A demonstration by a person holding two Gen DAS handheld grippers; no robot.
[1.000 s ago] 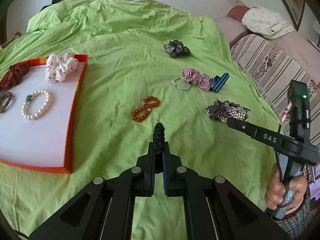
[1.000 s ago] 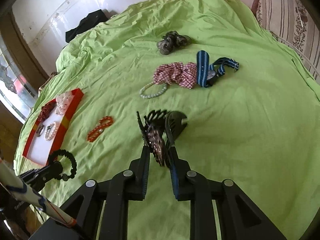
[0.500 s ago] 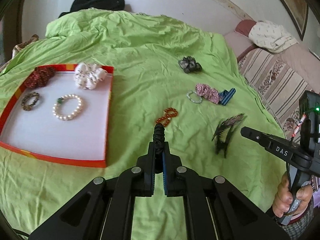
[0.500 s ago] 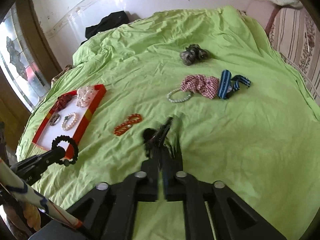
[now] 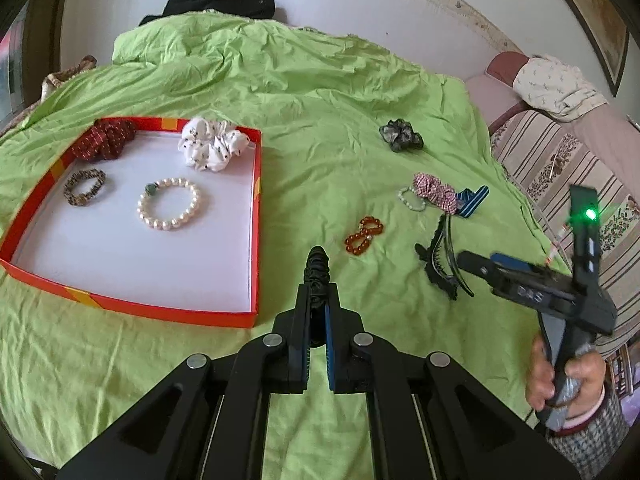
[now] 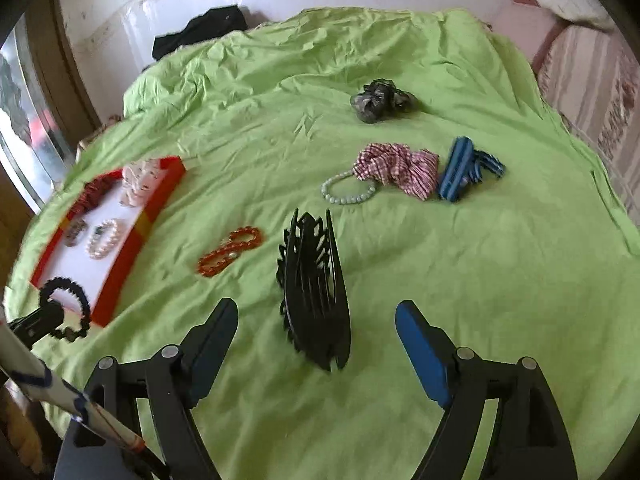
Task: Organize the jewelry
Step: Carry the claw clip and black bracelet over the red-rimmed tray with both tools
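Observation:
My left gripper (image 5: 318, 312) is shut on a black ruffled hair tie (image 5: 318, 268), held over the green bedspread just right of the red-rimmed white tray (image 5: 256, 220). The same hair tie (image 6: 64, 304) shows as a ring at the lower left of the right wrist view. My right gripper (image 6: 316, 332) is opening its jaws wide. A black claw hair clip (image 6: 314, 292) stands between its fingers (image 6: 216, 332), touching neither pad. The clip (image 5: 438, 264) sits just ahead of that gripper in the left wrist view.
The tray holds a white scrunchie (image 5: 210, 146), a dark red scrunchie (image 5: 106, 138), a pearl bracelet (image 5: 168, 208) and a brown bracelet (image 5: 84, 186). Loose on the bedspread lie an orange bead bracelet (image 5: 364, 236), a pale bead bracelet (image 6: 348, 192), a checked scrunchie (image 6: 396, 168), a blue striped band (image 6: 460, 168) and a grey scrunchie (image 6: 380, 100).
The right gripper raised the claw clip off the bedspread shut, then spread its jaws and the clip came free. The left gripper carried the hair tie closer to the tray.

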